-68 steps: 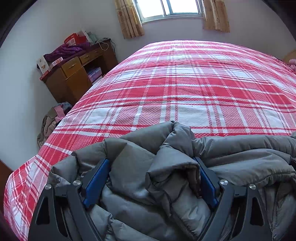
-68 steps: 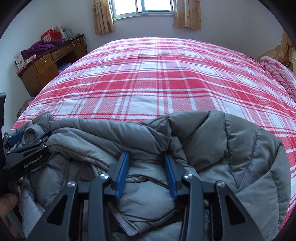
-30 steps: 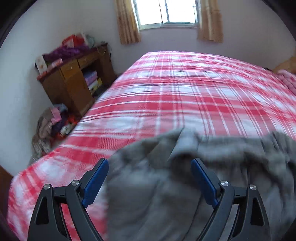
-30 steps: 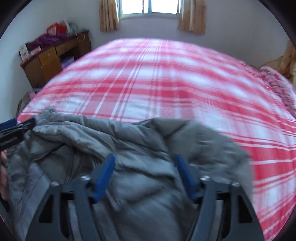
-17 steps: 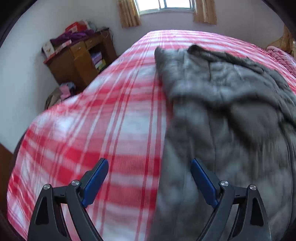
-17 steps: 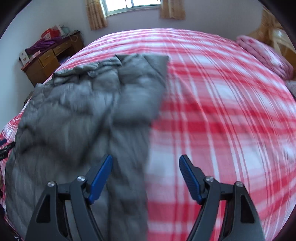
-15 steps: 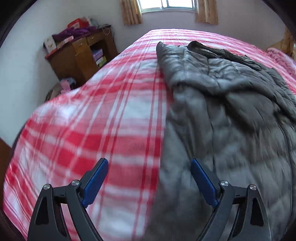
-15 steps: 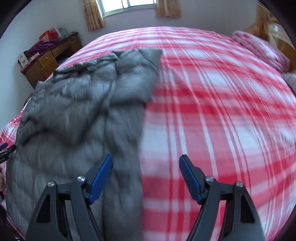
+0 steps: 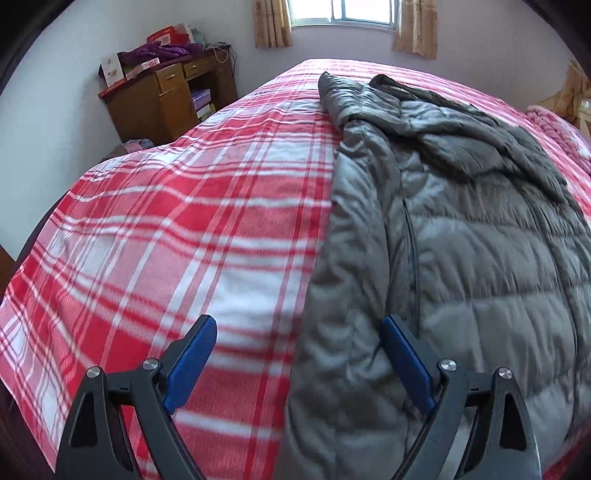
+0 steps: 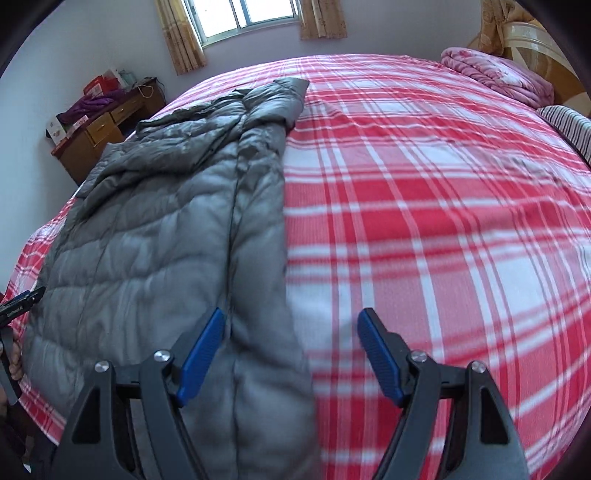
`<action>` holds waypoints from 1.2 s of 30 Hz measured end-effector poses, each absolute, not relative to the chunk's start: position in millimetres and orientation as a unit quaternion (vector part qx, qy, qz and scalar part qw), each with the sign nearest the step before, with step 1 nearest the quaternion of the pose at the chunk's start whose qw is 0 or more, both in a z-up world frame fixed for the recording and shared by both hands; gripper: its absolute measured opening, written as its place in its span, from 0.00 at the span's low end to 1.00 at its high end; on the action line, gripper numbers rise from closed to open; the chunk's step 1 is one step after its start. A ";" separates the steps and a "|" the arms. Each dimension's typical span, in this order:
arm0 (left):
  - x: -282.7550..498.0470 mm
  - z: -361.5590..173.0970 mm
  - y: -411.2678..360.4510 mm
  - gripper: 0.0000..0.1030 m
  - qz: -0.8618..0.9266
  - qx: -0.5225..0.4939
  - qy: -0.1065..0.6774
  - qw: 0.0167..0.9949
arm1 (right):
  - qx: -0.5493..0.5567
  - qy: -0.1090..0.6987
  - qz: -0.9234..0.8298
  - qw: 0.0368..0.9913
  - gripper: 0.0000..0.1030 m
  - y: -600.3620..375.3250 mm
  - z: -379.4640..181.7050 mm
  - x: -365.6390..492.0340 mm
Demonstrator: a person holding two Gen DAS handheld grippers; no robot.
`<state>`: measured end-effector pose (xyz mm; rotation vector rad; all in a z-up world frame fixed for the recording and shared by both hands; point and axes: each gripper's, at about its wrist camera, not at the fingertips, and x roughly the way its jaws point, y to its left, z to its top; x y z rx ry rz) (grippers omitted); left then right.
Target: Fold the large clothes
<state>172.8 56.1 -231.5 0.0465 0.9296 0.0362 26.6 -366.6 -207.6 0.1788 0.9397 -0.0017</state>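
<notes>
Grey puffer jacket [image 9: 461, 229] spread lengthwise on the red plaid bedspread [image 9: 184, 221].
Laid flat, hem end nearest, its left edge under the left gripper [image 9: 297, 354], its right edge under the right gripper [image 10: 291, 345]; both sets of fingers spread wide, gripping nothing.

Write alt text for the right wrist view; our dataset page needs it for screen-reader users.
A grey puffer jacket lies spread lengthwise on a red-and-white plaid bed, seen past the open right gripper, which holds nothing. The jacket's right edge runs between the blue fingers. A wooden desk and a curtained window stand beyond.
</notes>
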 end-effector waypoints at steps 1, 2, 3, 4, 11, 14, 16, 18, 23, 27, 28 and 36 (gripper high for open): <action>167.2 -232.9 56.7 0.88 0.016 0.024 0.449 0.893 | 0.084 0.453 0.004 0.888 0.75 -364.7 -208.4 20.7; 162.0 -234.6 58.1 0.88 0.016 0.024 0.449 0.893 | 0.081 0.452 0.007 0.888 0.75 -361.6 -209.4 14.4; 158.0 -236.1 60.6 0.88 0.015 0.021 0.450 0.893 | 0.078 0.451 0.010 0.889 0.75 -358.5 -210.4 8.8; 155.2 -237.3 63.2 0.88 0.014 0.016 0.452 0.892 | 0.077 0.450 0.014 0.890 0.75 -356.6 -211.6 3.9; 136.2 -243.7 70.0 0.47 -0.043 -0.040 0.469 0.881 | 0.097 0.450 0.040 0.887 0.44 -345.9 -216.8 -13.5; 128.3 -232.7 63.8 0.08 -0.082 -0.046 0.462 0.882 | 0.106 0.445 0.059 0.887 0.18 -341.0 -214.5 -19.5; 119.9 -215.4 62.1 0.06 -0.085 -0.034 0.440 0.893 | 0.103 0.432 0.059 0.894 0.13 -338.4 -206.0 -25.0; 109.7 -191.4 66.8 0.05 -0.099 -0.043 0.414 0.904 | 0.106 0.410 0.064 0.904 0.12 -338.4 -192.0 -30.7; 68.3 -97.5 86.9 0.04 -0.139 -0.070 0.321 0.934 | 0.131 0.345 0.087 0.925 0.11 -348.1 -134.8 -54.1; 35.8 -32.8 99.1 0.03 -0.154 -0.071 0.248 0.954 | 0.131 0.273 0.106 0.947 0.11 -350.7 -70.5 -84.0; 34.7 -23.3 99.5 0.02 -0.147 -0.063 0.236 0.958 | 0.130 0.256 0.110 0.952 0.11 -351.0 -57.7 -89.0; 174.8 -64.6 114.8 0.00 -0.053 -0.029 0.293 0.954 | 0.159 0.229 0.082 0.957 0.11 -374.3 -44.9 -4.5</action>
